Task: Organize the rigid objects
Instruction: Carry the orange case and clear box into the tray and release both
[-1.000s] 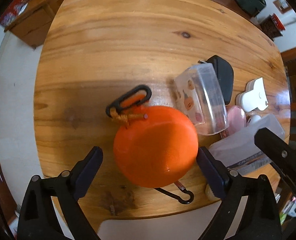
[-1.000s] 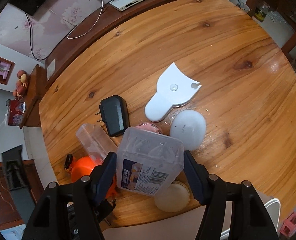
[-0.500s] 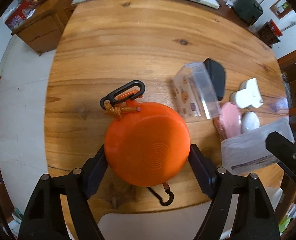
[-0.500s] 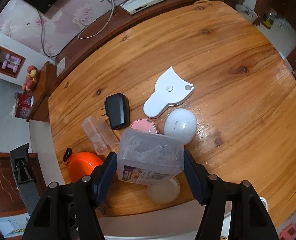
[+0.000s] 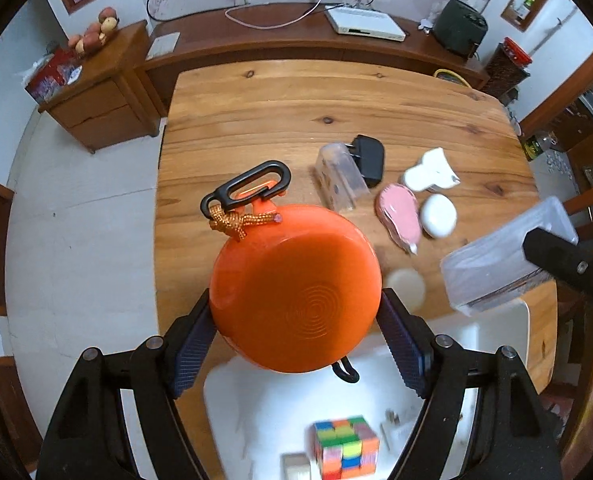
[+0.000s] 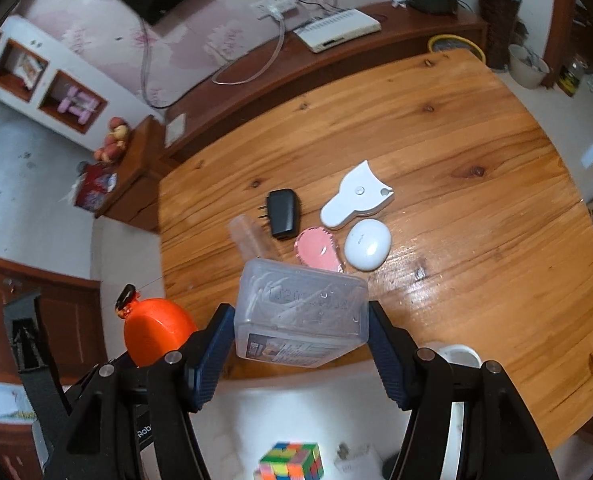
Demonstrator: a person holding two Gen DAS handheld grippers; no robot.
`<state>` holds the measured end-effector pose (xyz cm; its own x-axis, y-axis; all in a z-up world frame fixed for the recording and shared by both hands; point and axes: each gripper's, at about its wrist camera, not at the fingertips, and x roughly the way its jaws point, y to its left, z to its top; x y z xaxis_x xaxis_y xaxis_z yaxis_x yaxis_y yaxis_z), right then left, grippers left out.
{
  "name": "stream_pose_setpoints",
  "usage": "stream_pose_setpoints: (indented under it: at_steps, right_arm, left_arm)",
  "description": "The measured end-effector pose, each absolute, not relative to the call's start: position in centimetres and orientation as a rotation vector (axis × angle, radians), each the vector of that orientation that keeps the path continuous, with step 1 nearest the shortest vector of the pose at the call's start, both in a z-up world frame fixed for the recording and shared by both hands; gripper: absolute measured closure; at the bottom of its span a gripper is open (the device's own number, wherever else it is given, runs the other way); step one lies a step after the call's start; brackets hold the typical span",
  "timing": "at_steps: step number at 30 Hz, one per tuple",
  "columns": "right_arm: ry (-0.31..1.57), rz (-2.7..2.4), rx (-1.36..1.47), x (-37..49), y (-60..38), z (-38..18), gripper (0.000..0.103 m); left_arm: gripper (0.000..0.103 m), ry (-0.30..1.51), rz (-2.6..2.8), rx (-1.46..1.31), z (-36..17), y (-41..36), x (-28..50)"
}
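The left gripper (image 5: 296,322) holds an orange disc (image 5: 294,292) clear of the wooden table (image 5: 296,120). Its jaws have just been closing and now press on the disc's two sides, with its black clip (image 5: 252,184) and knotted cord pointing away from the hand. Directly beneath and nearer the person lies a white tray (image 5: 500,332) at the table's near edge, already holding a colourful puzzle cube (image 5: 344,452); so the disc's likely way is straight down and slightly back, a short drop. To the right, the right gripper (image 6: 298,344) is clamped at medium width on a clear plastic box (image 6: 300,312), gripped across its short sides with its long axis running crosswise between the jaws, also lifted and hanging over the tray's (image 6: 452,420) far rim. Both hands look about equally near the tray. Left on the table beyond are a black charger (image 6: 283,214), a pink comb-like piece (image 6: 316,250) and a white case (image 6: 367,244).
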<state>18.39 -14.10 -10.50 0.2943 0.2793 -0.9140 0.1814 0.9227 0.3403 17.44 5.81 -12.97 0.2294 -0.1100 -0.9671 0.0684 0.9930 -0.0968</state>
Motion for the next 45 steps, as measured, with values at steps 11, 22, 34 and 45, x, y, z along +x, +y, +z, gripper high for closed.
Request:
stream_pose_setpoints:
  at_steps: [11,22,34,45]
  right_arm:
    - [1.306,0.247,0.289,11.2,-14.8,-7.4,0.037]
    - [1.512,0.389,0.216,3.5,-14.5,-13.7,0.037]
    - [1.711,0.296,0.444,0.4,-17.5,-20.4,0.038]
    - [1.650,0.252,0.226,-0.5,-16.3,-18.5,0.020]
  left_arm:
    - [0.022,1.346,-0.152,0.027,-11.8,5.1,10.1]
    - [0.022,1.371,-0.070,0.044,-14.9,5.0,7.1]
    - [0.022,1.400,-0.030,0.038,-17.8,4.6,8.5]
    - [0.022,1.453,-0.038,0.057,-19.8,3.7,9.3]
